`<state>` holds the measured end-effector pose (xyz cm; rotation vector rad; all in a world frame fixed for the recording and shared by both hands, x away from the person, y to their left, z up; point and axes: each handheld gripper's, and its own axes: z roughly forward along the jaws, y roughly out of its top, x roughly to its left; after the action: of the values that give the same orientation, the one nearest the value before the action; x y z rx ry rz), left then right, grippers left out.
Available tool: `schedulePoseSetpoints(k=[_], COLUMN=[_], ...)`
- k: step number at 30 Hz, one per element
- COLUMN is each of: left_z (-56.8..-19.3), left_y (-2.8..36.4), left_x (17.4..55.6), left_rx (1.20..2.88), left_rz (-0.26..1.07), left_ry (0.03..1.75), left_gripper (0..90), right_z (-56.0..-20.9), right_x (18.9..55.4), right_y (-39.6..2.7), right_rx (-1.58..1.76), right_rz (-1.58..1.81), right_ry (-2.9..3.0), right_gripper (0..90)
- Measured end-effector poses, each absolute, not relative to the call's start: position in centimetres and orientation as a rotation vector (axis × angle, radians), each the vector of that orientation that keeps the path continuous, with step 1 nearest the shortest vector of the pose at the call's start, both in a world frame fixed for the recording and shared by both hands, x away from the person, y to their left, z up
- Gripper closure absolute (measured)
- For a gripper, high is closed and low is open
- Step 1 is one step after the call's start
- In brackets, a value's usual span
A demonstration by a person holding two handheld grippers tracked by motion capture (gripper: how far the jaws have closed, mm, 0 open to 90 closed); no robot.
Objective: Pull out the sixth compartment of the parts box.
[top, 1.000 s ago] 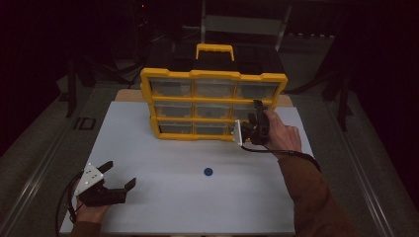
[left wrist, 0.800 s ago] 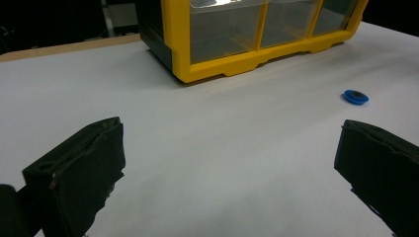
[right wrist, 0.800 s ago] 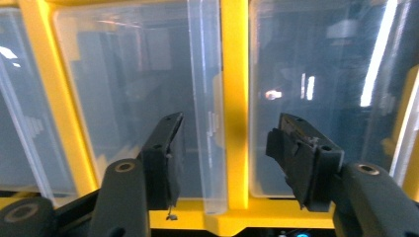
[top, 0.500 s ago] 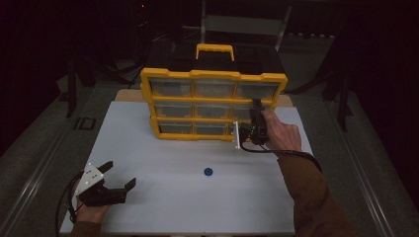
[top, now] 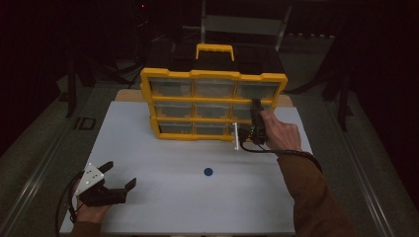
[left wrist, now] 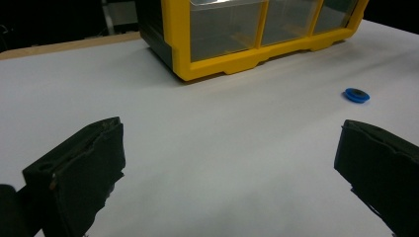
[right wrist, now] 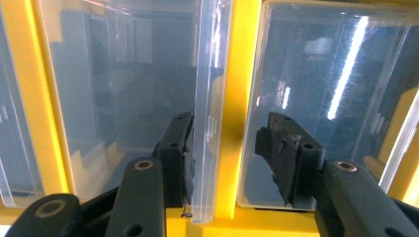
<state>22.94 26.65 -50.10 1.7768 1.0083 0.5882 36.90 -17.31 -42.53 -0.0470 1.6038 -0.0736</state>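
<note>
R claw half-spread, just been closing round clear plastic drawer lip, glossy yellow organizer; L claw spread wide.

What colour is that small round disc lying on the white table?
Blue. The small round disc shows best in the left gripper view, lying flat on the white table.

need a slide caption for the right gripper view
Right gripper, black jaws straddling the clear plastic drawer lip and yellow divider bar of the yellow drawer organiser.

Left claw jaws wide apart; blue disc (near yellow organizer).
</note>
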Motion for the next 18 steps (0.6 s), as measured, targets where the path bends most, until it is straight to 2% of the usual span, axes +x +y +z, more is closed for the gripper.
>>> schedulePoseSetpoints(k=[18], left_z=[-50.11], left_y=[26.65], left_x=[22.95], left_rx=[1.778], left_rz=[0.587], left_ry=[1.010], left_gripper=[0.0], right_z=[-42.11], right_x=[36.35], right_y=[-17.62], right_rx=[-0.028], right_rz=[-0.041], right_ry=[1.651], right_gripper=[60.8])
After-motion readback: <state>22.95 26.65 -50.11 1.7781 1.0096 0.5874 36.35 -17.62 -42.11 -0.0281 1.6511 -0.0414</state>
